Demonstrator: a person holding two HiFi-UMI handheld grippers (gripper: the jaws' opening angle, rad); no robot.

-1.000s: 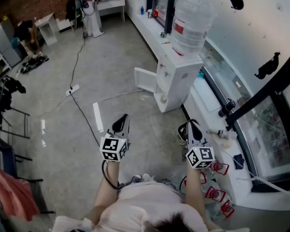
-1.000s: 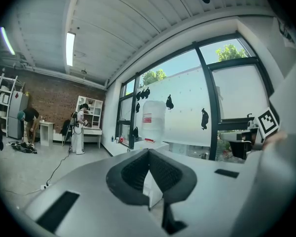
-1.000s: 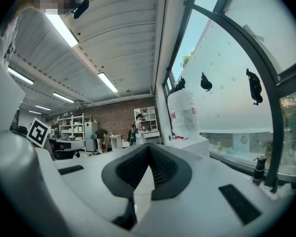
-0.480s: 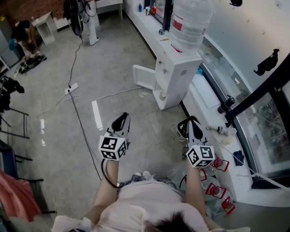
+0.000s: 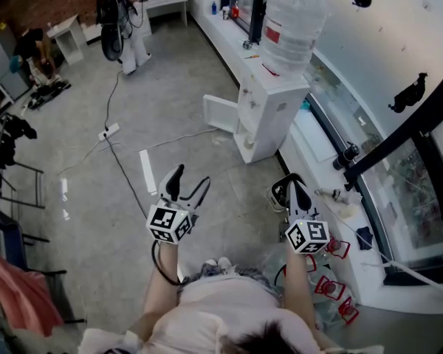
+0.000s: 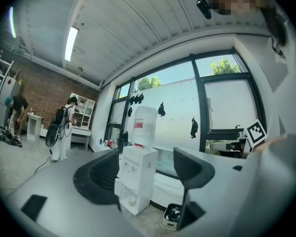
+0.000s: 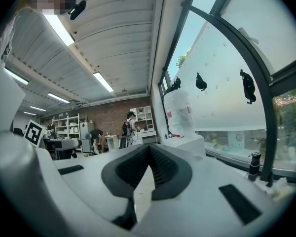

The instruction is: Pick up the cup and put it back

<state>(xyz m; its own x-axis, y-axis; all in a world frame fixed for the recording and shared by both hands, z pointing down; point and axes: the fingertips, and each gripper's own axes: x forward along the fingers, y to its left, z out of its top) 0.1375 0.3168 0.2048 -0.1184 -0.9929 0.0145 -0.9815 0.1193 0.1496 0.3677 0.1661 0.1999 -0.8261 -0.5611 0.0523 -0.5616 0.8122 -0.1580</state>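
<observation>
A white water dispenser (image 5: 269, 105) with a big clear bottle (image 5: 292, 21) stands by the window ledge. A small pale cup (image 5: 249, 146) seems to sit in its lower recess; it shows as a cup (image 6: 131, 200) in the left gripper view. My left gripper (image 5: 192, 177) hovers over the floor well short of the dispenser. Its jaws are opening and nothing is between them (image 6: 147, 158). My right gripper (image 5: 292, 181) is held beside it, near the ledge. It is shut and empty (image 7: 149, 149).
An open white door panel (image 5: 221, 120) juts from the dispenser's left side. A cable and power strip (image 5: 111, 133) cross the floor. A small basket (image 5: 275, 198) sits near the right gripper. A person with a backpack (image 5: 122, 21) stands far back. A dark bottle (image 5: 345, 159) stands on the ledge.
The left gripper's jaws have gone from shut to wide apart. The person at the back has stepped a little to the left. The right gripper stays shut and in place.
</observation>
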